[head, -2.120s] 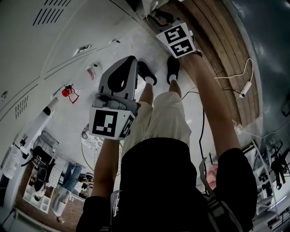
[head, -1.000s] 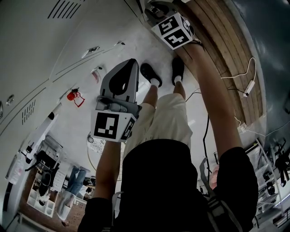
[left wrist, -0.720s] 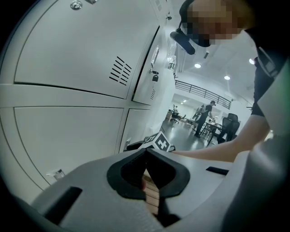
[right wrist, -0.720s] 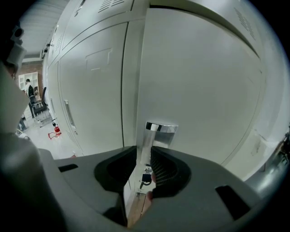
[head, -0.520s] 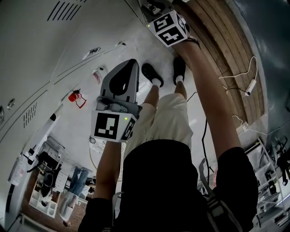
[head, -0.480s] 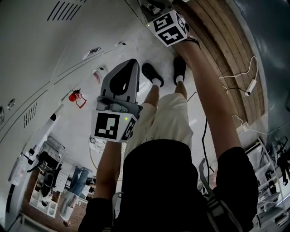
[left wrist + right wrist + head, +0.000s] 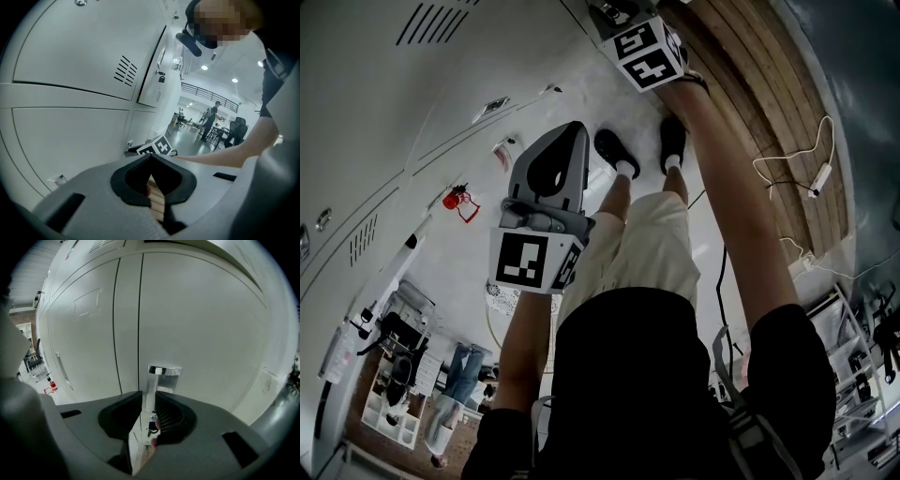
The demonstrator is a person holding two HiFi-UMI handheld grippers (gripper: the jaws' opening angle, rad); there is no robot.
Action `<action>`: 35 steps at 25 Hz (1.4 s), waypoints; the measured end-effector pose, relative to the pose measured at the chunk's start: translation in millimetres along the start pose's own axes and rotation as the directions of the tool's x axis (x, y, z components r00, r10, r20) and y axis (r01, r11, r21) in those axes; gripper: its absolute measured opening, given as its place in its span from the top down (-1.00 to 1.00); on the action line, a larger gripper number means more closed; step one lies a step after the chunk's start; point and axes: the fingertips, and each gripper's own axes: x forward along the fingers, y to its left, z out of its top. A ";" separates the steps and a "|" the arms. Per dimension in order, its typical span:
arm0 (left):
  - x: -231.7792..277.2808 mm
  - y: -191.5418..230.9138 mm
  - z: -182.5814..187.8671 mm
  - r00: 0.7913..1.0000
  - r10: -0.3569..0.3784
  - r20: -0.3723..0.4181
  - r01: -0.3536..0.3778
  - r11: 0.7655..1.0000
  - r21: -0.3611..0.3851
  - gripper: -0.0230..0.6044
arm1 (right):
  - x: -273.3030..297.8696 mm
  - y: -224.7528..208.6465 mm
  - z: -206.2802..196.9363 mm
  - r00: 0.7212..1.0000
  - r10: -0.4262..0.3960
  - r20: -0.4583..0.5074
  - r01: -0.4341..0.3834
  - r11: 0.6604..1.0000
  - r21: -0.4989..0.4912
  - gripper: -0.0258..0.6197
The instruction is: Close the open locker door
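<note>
The grey locker door [image 7: 206, 333] fills the right gripper view, with a chrome handle [image 7: 164, 372] at its middle. My right gripper [image 7: 147, 399] is closed on the shiny tab of that handle, which fills the gap between its ribbed pads. Its jaws have just been closing around the tab. In the head view only its marker cube [image 7: 645, 52] shows, up against the locker row [image 7: 441, 84]. My left gripper [image 7: 575, 131] hangs lower, away from the lockers. Its jaws meet at the tips [image 7: 151, 158] with nothing between them.
The person's shoes [image 7: 614, 150] stand on the pale floor close to the lockers. A wooden strip [image 7: 750, 84] with a white cable and plug [image 7: 811, 178] runs on the right. A small red object [image 7: 457, 199] lies by the locker base. People stand far off [image 7: 212, 112].
The right gripper's cube has crept up and left toward the lockers and rolled a little. The left gripper has stayed in place.
</note>
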 end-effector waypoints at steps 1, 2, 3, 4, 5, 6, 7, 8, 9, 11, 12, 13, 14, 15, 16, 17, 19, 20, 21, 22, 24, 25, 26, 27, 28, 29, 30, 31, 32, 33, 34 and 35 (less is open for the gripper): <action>0.2 0.3 -0.1 1.000 0.000 0.000 0.000 1.000 0.000 0.87 | -0.2 0.0 -0.1 1.000 -0.004 0.003 0.004 1.000 0.008 0.68; 0.5 0.4 -0.1 1.000 0.001 0.001 -0.001 1.000 -0.001 0.87 | -0.3 0.3 -0.1 1.000 -0.007 0.005 0.007 1.000 0.014 0.68; 0.8 0.3 0.2 1.000 0.001 0.002 -0.001 1.000 0.000 0.87 | -0.2 0.5 0.1 1.000 -0.009 0.006 0.009 1.000 0.016 0.68; 1.3 0.1 1.0 1.000 0.000 0.003 0.000 1.000 0.001 0.87 | -0.1 0.5 0.3 1.000 -0.010 0.006 0.010 1.000 0.018 0.68; 1.7 -0.1 1.9 1.000 0.000 0.004 0.000 1.000 0.002 0.87 | 0.0 0.5 0.2 1.000 -0.010 0.006 0.010 1.000 0.022 0.68; 2.0 -0.4 2.7 1.000 -0.001 0.004 0.001 1.000 0.003 0.87 | -0.1 0.4 -0.1 1.000 -0.012 0.005 0.012 1.000 0.029 0.68; 1.9 -0.6 3.1 1.000 -0.002 0.002 0.001 1.000 0.005 0.87 | -0.2 0.4 -0.7 1.000 -0.015 0.004 0.015 0.999 0.037 0.68; 1.7 -0.7 3.3 1.000 -0.002 -0.001 0.002 1.000 0.006 0.87 | -0.3 0.4 -1.1 1.000 -0.019 0.001 0.019 0.999 0.044 0.68; 1.4 -0.9 3.7 1.000 -0.003 -0.002 0.004 1.000 0.008 0.87 | -0.3 0.3 -1.3 1.000 -0.025 -0.003 0.025 0.999 0.047 0.68; 1.0 -1.7 5.8 1.000 -0.005 -0.002 0.005 1.000 0.014 0.87 | -0.5 0.0 -0.3 0.999 -0.039 -0.012 0.039 0.998 0.040 0.67; 1.0 -2.3 7.3 1.000 -0.006 0.000 0.006 1.000 0.017 0.87 | -0.8 -0.3 0.3 0.999 -0.046 -0.016 0.046 0.998 0.035 0.67; 1.1 -3.0 9.0 1.000 -0.007 0.002 0.007 1.000 0.019 0.87 | -0.9 -0.5 0.7 0.998 -0.052 -0.019 0.053 0.998 0.034 0.67; 1.1 -3.7 10.7 1.000 -0.007 0.004 0.007 1.000 0.022 0.87 | -1.0 -0.8 0.9 0.998 -0.059 -0.023 0.060 0.998 0.036 0.67; 0.9 -4.4 12.3 1.000 -0.008 0.006 0.008 1.000 0.025 0.87 | -1.2 -1.1 0.8 0.997 -0.066 -0.027 0.067 0.997 0.040 0.66; 0.3 -5.1 14.1 1.000 -0.009 0.009 0.009 1.000 0.027 0.87 | -1.5 -1.4 0.4 0.997 -0.073 -0.032 0.074 0.996 0.046 0.65; -0.6 -5.6 16.1 1.000 -0.009 0.012 0.009 1.000 0.030 0.87 | -2.0 -1.8 -0.1 0.996 -0.081 -0.036 0.082 0.995 0.052 0.64; -3.2 -6.2 20.3 1.000 -0.009 0.021 0.008 0.999 0.035 0.87 | -2.8 -2.7 -0.4 0.995 -0.093 -0.045 0.095 0.994 0.062 0.62; -4.6 -6.2 22.1 1.000 -0.009 0.024 0.008 0.999 0.038 0.87 | -3.2 -3.0 -0.2 0.994 -0.096 -0.050 0.099 0.993 0.064 0.62; -6.2 -6.2 23.3 1.000 -0.008 0.024 0.007 0.999 0.041 0.87 | -3.8 -3.0 0.0 0.994 -0.097 -0.055 0.101 0.993 0.065 0.62; -8.0 -6.3 23.8 1.000 -0.008 0.024 0.007 0.999 0.043 0.87 | -4.7 -2.6 0.3 0.994 -0.096 -0.061 0.100 0.993 0.064 0.62; -11.9 -6.7 23.1 1.000 -0.009 0.019 0.008 0.999 0.049 0.87 | -7.0 -1.7 1.5 0.993 -0.091 -0.075 0.095 0.994 0.061 0.63; -14.0 -6.5 22.3 1.000 -0.009 0.017 0.008 0.999 0.050 0.87 | -8.2 -2.0 2.6 0.993 -0.091 -0.080 0.096 0.994 0.057 0.63; -16.2 -6.1 21.6 1.000 -0.008 0.018 0.007 0.999 0.048 0.87 | -9.5 -2.8 3.7 0.992 -0.093 -0.086 0.098 0.994 0.053 0.62; -18.5 -5.6 20.9 1.000 -0.006 0.019 0.005 0.999 0.045 0.87 | -11.1 -3.8 4.7 0.991 -0.098 -0.090 0.102 0.994 0.048 0.62; -20.7 -5.5 20.5 1.000 -0.004 0.021 0.003 0.999 0.042 0.87 | -13.5 -4.8 5.6 0.990 -0.102 -0.093 0.107 0.993 0.046 0.62; -22.7 -5.8 20.2 1.000 -0.004 0.024 0.003 0.999 0.040 0.87 | -16.7 -5.6 6.7 0.990 -0.106 -0.094 0.111 0.993 0.046 0.62; -24.8 -6.6 20.2 1.000 -0.005 0.025 0.004 0.999 0.040 0.87 | -20.9 -5.7 8.1 0.990 -0.109 -0.092 0.114 0.992 0.047 0.62; -27.0 -7.7 20.5 1.000 -0.008 0.027 0.006 0.999 0.042 0.87 | -25.9 -5.1 9.8 0.990 -0.112 -0.089 0.116 0.992 0.048 0.62; -29.5 -9.1 21.2 1.000 -0.010 0.028 0.009 0.999 0.044 0.87 | -31.5 -3.5 11.2 0.990 -0.113 -0.086 0.117 0.992 0.046 0.62; -32.4 -10.6 22.4 0.999 -0.012 0.030 0.010 0.999 0.045 0.87 | -37.6 -1.0 12.3 0.990 -0.112 -0.084 0.116 0.992 0.043 0.62; -35.6 -12.1 23.9 0.999 -0.013 0.033 0.011 0.999 0.045 0.87 | -43.9 2.0 13.2 0.990 -0.111 -0.082 0.115 0.993 0.041 0.63; -38.4 -13.4 25.4 0.999 -0.013 0.034 0.012 0.999 0.044 0.87 | -50.1 5.1 14.2 0.991 -0.108 -0.081 0.112 0.993 0.041 0.62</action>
